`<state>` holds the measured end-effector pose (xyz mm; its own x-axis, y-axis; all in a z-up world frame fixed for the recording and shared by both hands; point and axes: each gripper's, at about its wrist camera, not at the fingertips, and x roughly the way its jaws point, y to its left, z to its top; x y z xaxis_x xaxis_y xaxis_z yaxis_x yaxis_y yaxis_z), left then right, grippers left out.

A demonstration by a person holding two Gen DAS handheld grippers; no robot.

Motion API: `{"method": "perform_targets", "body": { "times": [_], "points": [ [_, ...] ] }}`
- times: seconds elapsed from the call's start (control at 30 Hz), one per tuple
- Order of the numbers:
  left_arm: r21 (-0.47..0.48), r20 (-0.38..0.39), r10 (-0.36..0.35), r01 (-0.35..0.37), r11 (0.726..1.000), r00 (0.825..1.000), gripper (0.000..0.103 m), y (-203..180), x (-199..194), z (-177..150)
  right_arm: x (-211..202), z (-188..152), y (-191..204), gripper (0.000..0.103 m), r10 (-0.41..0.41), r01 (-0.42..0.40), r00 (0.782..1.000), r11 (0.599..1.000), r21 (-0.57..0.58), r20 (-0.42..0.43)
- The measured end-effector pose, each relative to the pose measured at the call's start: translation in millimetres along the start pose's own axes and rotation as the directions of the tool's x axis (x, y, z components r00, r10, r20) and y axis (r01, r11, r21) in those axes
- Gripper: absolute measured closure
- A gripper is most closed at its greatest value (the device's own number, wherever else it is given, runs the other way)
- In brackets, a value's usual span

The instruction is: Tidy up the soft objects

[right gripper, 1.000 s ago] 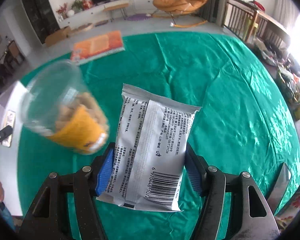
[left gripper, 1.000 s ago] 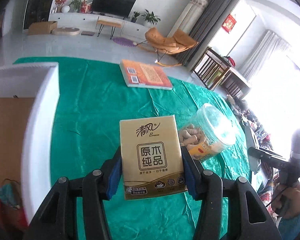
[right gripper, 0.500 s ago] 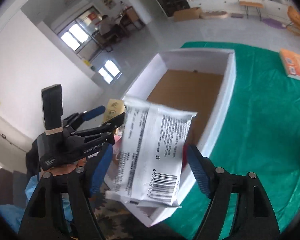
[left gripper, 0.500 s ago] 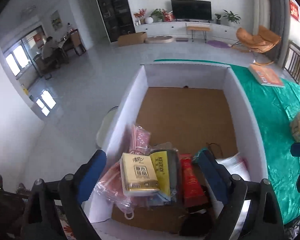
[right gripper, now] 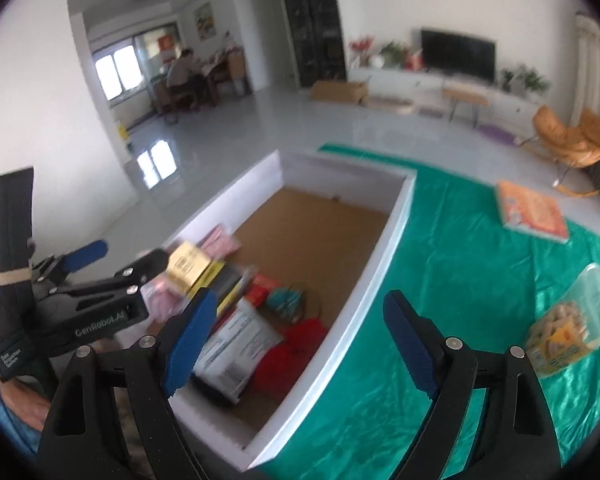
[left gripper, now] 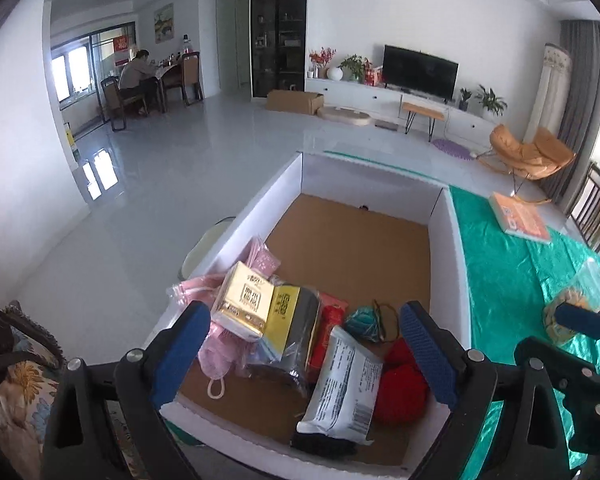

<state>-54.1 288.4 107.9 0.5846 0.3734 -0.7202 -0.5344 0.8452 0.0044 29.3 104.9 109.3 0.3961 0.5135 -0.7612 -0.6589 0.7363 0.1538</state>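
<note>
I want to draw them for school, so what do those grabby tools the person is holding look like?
Each tool is black plastic with two long fingers shaped like clamp arms, dotted with shiny silver bolts. The tips carry bumpy blue pads. The left tool, seen from the right wrist camera, has white letters on its side and a tall black block at the back, wrapped with a tan band. The right tool looks the same: black fingers, blue pads.

White box with brown floor; gold tissue pack, red yarn, green cloth, orange book, blue-padded tongs.
</note>
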Motion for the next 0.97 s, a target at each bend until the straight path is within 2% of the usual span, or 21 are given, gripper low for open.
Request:
{"method": "perform_targets", "body": {
  "times": [0.07, 0.13, 0.43, 0.83, 0.97],
  "points": [
    [0.056, -0.040, 0.070, -0.068, 0.996, 0.997, 0.008, -7, 7, -5, 6, -4, 5, 0.017, -0.112, 0.112, 0.994, 0.994, -0.008, -0.014],
    [0.104, -0.051, 0.109, -0.103, 0.989, 0.993, 0.008, -11, 11, -12, 11, -7, 11, 0.017, -0.177, 0.176, 0.984, 0.983, -0.044, -0.022],
    [0.101, -0.046, 0.099, -0.094, 0.990, 0.994, 0.008, -8, 10, -18, 10, -13, 29, 0.017, -0.201, 0.199, 0.979, 0.979, -0.050, -0.039],
    [0.100, -0.077, 0.091, -0.083, 0.992, 0.993, 0.008, -7, 16, -18, 21, -18, 32, 0.017, -0.201, 0.198, 0.978, 0.978, -0.060, -0.057],
    [0.080, -0.059, 0.074, -0.069, 0.994, 0.995, 0.008, -4, 13, -19, 23, -17, 33, 0.017, -0.200, 0.196, 0.978, 0.979, -0.061, -0.062]
  ]
}}
